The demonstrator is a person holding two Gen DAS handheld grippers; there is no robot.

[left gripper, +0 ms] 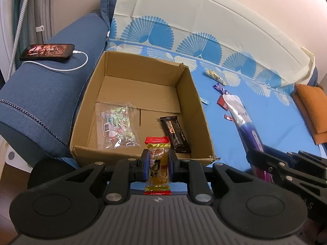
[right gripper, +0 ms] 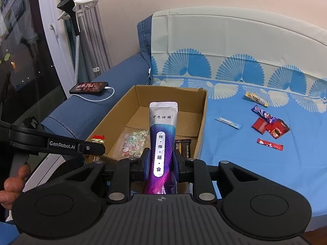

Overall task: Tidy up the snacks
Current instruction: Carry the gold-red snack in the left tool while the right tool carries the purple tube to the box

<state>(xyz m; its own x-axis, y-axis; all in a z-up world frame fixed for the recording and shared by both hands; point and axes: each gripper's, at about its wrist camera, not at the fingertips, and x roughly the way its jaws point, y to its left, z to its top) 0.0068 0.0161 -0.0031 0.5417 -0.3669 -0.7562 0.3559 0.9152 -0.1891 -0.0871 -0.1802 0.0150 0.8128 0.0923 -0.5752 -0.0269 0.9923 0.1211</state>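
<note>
An open cardboard box [left gripper: 114,94] [right gripper: 202,110] sits on the blue sheet beside the sofa arm. Inside lie a clear bag of wrapped candies [left gripper: 117,125] [right gripper: 134,143] and a dark chocolate bar [left gripper: 175,134]. My left gripper [left gripper: 158,163] is shut on a small yellow candy pack with red ends [left gripper: 158,153], held upright at the box's near wall. My right gripper [right gripper: 162,161] is shut on a tall purple and silver pouch [right gripper: 163,130] [left gripper: 243,120], upright over the box's near edge. Several loose snacks lie on the sheet to the right: a yellow wrapper [right gripper: 256,99], a purple wrapper [right gripper: 263,113], red packets [right gripper: 271,127].
A phone [left gripper: 48,52] [right gripper: 89,87] on a white charging cable rests on the blue sofa arm left of the box. An orange cushion [left gripper: 312,110] lies at the far right. A garment steamer [right gripper: 70,8] and curtains stand at the left. A hand [right gripper: 12,183] grips the left tool.
</note>
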